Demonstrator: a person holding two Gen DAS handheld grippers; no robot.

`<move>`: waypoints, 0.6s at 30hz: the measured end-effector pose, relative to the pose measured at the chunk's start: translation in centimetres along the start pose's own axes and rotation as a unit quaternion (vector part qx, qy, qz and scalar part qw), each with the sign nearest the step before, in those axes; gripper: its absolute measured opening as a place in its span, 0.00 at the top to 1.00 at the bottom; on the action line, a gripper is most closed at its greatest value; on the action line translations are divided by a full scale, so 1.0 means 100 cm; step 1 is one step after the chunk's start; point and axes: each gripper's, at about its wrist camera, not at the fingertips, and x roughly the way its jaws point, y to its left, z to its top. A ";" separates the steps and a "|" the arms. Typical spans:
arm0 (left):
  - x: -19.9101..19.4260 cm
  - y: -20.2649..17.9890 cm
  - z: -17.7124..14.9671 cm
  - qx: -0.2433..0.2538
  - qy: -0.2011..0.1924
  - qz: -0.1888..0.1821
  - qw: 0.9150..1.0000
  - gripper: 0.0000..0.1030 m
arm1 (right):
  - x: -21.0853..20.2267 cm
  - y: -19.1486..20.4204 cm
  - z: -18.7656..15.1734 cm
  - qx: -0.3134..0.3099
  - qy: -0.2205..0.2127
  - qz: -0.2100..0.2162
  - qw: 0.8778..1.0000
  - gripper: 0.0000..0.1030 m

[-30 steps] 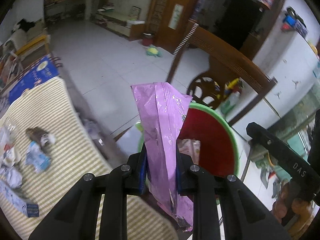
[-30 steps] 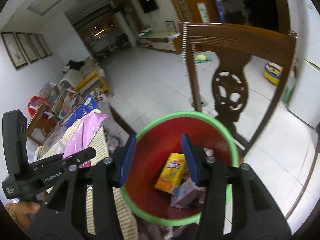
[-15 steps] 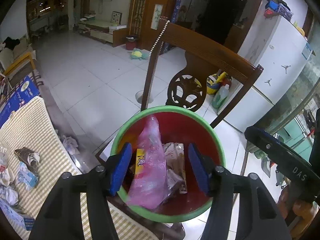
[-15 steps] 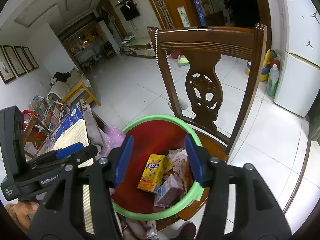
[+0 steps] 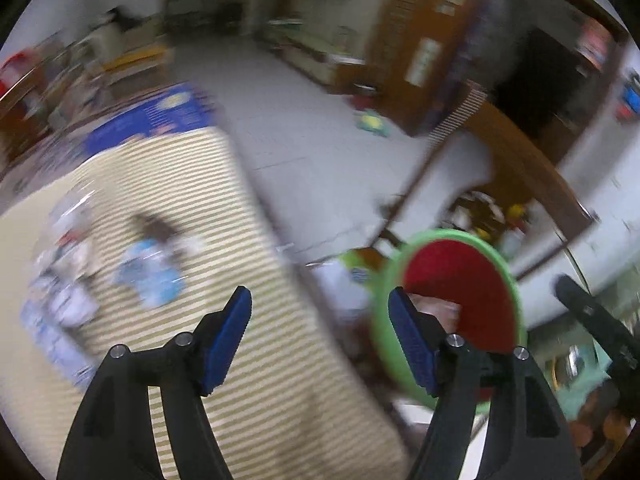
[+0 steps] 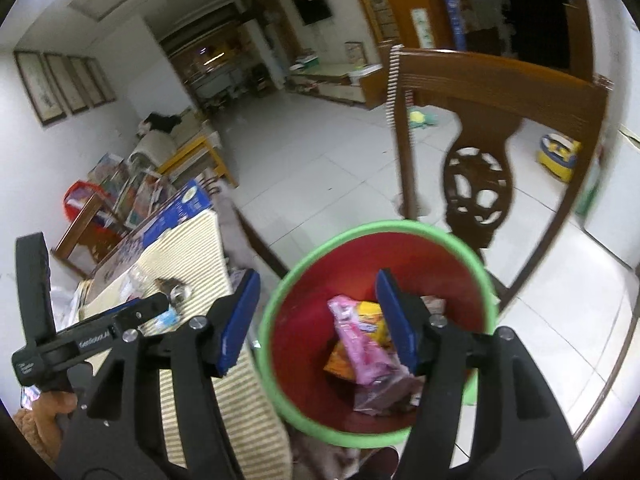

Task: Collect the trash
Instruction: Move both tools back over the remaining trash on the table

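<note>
A red bin with a green rim point(image 6: 276, 312) stands below my right gripper point(image 6: 316, 316), which is open and empty, straddling the bin's left rim. Inside lie a pink wrapper point(image 6: 360, 344), a yellow packet point(image 6: 372, 314) and other scraps. In the blurred left wrist view my left gripper point(image 5: 320, 334) is open and empty over the striped tablecloth's point(image 5: 192, 200) right edge, with the bin point(image 5: 460, 236) to its right. Crumpled wrappers point(image 5: 150, 272) and other trash point(image 5: 68, 280) lie on the cloth at left.
A carved wooden chair point(image 6: 476, 176) stands right behind the bin. A blue box point(image 6: 180, 208) lies at the table's far end. Tiled floor stretches beyond, with a small toy point(image 6: 420, 120) on it. The left gripper body point(image 6: 88, 332) shows at lower left.
My left gripper let the pink wrapper go into the bin, opened wide, and has swung left toward the table. The right gripper stayed open above the bin.
</note>
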 end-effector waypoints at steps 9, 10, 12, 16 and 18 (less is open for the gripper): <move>-0.018 0.161 -0.031 -0.192 -0.016 0.129 0.973 0.22 | 0.025 0.069 -0.015 -0.046 0.031 0.031 0.998 0.40; -0.018 0.174 -0.034 -0.210 -0.016 0.139 0.968 0.22 | 0.027 0.075 -0.016 -0.049 0.032 0.032 0.998 0.40; -0.017 0.200 -0.040 -0.240 -0.011 0.159 0.958 0.19 | 0.027 0.085 -0.018 -0.056 0.033 0.030 0.997 0.39; 0.007 0.237 -0.047 -0.277 0.046 0.145 0.949 0.15 | 0.035 0.106 -0.025 -0.060 0.042 0.029 0.997 0.38; 0.022 0.249 -0.051 -0.291 0.072 0.127 0.945 0.15 | 0.040 0.120 -0.031 -0.067 0.050 0.030 0.996 0.38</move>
